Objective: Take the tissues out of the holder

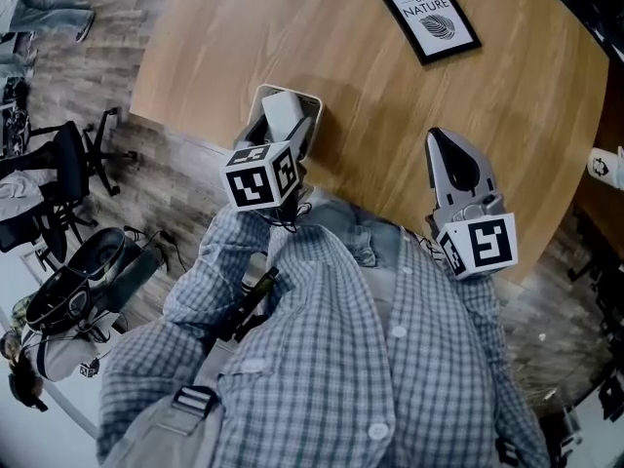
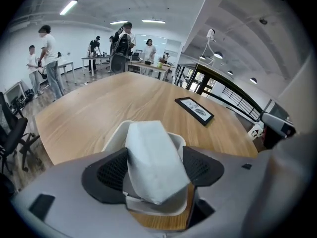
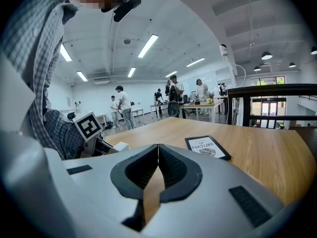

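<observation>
Head view: near the bench's (image 1: pixel 351 66) near left edge, the left hand-held gripper (image 1: pixel 284 133) clasped a tissue pack (image 1: pixel 283 112) standing in a white holder (image 1: pixel 311 101). The right hand-held gripper (image 1: pixel 440 144) was at the near right.

Left gripper view: both jaws pressed the tissue pack's sides.

Right gripper view: the jaws met, with nothing between them.

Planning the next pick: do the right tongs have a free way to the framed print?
Probably yes: the right tongs are shut and empty, with only bare table between them and the framed print.
</observation>
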